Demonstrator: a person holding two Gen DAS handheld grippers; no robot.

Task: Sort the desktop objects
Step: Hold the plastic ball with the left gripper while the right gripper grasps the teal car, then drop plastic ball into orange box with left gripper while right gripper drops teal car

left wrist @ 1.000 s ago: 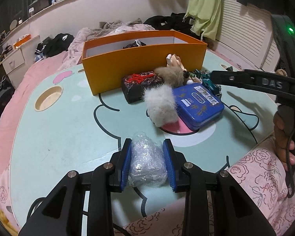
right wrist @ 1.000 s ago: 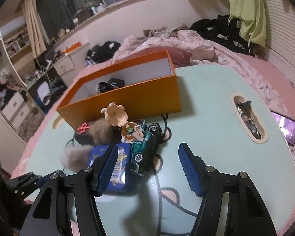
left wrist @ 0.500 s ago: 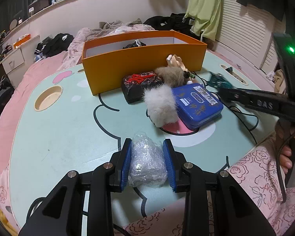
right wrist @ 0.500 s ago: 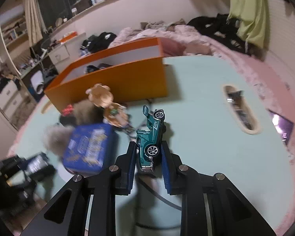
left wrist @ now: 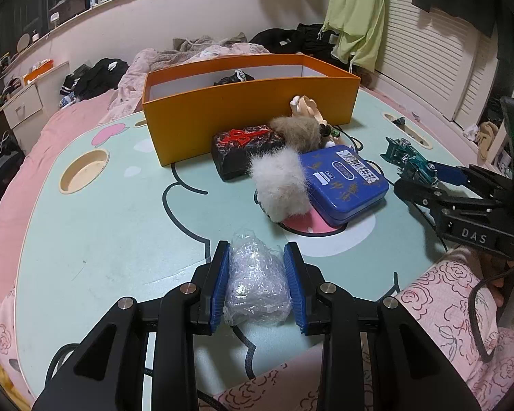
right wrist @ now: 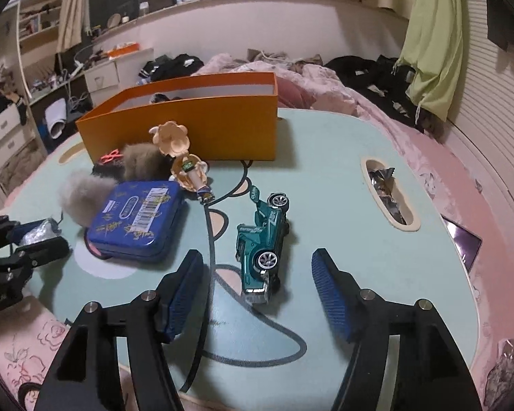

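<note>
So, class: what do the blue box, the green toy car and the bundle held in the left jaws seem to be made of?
Blue box: probably painted tin; glossy, rounded pressed edges, gold print.
Green toy car: likely die-cast metal with metallic teal paint and shiny chrome-look wheels; could be plastic.
Bundle: thin clear plastic film, crinkled and glinting.

A green toy car [right wrist: 264, 243] lies on its side on a pale green table [right wrist: 342, 185], between the spread blue pads of the right gripper [right wrist: 257, 294], whose jaws have just been opening. Left of the car sits a blue tin [right wrist: 137, 222]; beyond it, an orange box [right wrist: 188, 126].
</note>
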